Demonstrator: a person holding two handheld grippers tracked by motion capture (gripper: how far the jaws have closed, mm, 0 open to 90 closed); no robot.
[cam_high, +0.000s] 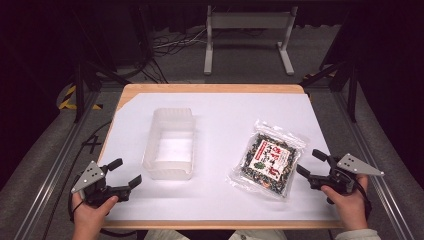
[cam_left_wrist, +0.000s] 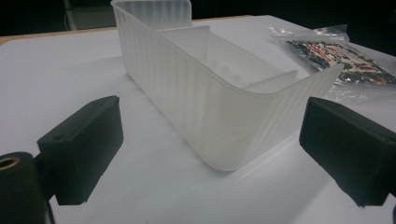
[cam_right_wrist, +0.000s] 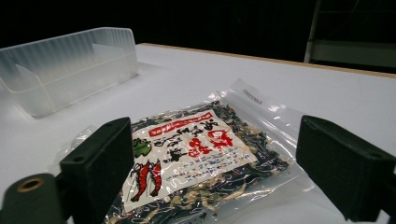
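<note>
A: Why is the right gripper (cam_high: 309, 163) placed at the lower right of the high view?

B: I think it is prepared to take the snack packet (cam_high: 267, 159). The packet lies flat on the white sheet (cam_high: 225, 115), right of centre, and the gripper stands just beside its right edge with the jaws spread wide, holding nothing.

A: And the left gripper (cam_high: 126, 173)?

B: It waits at the lower left, also released and empty. It points at the near corner of the clear plastic bin (cam_high: 169, 142), which stands left of centre and is empty.

A: So the bin is for the packet?

B: Probably yes. In the right gripper view the packet (cam_right_wrist: 196, 158) is between the jaws, not yet touched.
</note>
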